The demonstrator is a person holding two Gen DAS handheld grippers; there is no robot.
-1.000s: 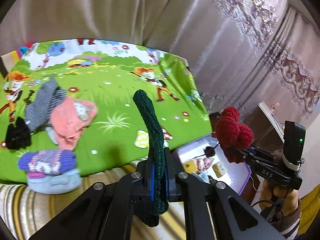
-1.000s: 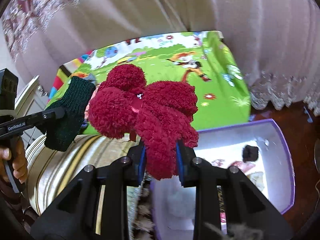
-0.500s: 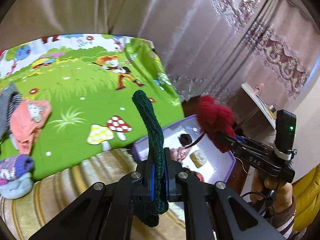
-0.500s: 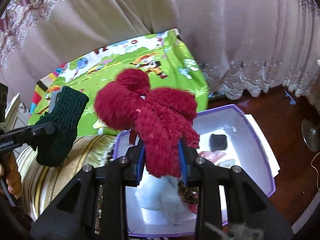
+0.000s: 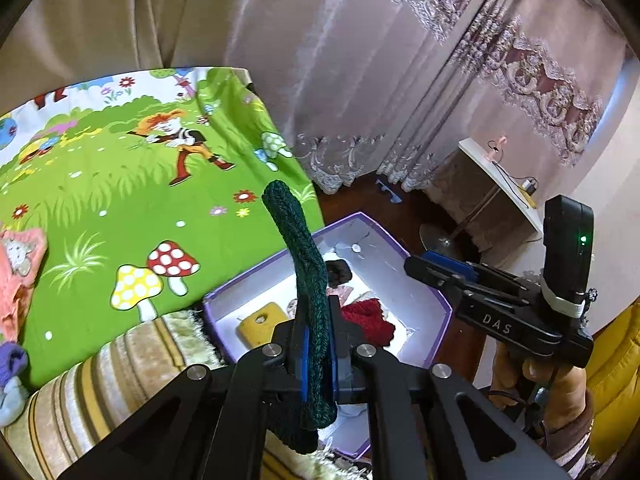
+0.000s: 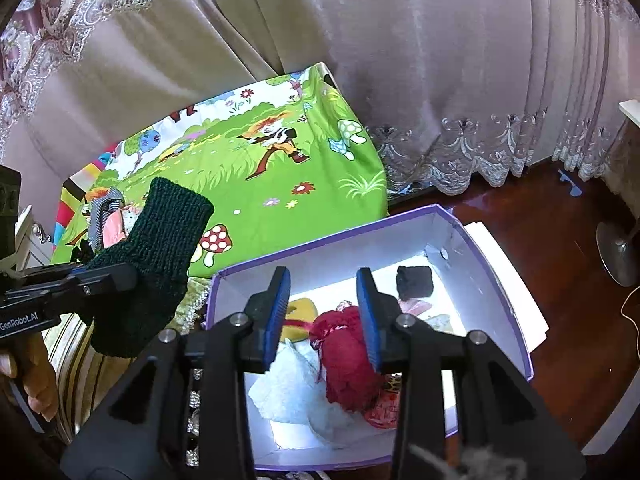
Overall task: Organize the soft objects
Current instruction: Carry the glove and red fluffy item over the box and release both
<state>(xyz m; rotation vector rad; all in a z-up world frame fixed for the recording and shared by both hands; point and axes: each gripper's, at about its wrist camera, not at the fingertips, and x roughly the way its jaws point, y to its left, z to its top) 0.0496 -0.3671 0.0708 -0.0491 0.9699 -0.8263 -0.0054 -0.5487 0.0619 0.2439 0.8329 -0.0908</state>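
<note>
The left claw (image 5: 318, 350), pinching the green sock (image 5: 308, 280) above the purple box (image 6: 500, 288) beside the just-spread, empty right claw (image 6: 323, 316), may drop it short onto the bed (image 5: 120, 200) if it lets go early.

The left tongs (image 5: 318, 360) point steeply downward, their blue pads pressed tight on a dark green knitted sock (image 5: 304, 280) that stands up between them. The right tongs (image 6: 323, 316) also tilt down; their jaws have just been opening and now stand apart, nothing between them. A bare hand (image 5: 536, 384) grips the right handle.
</note>
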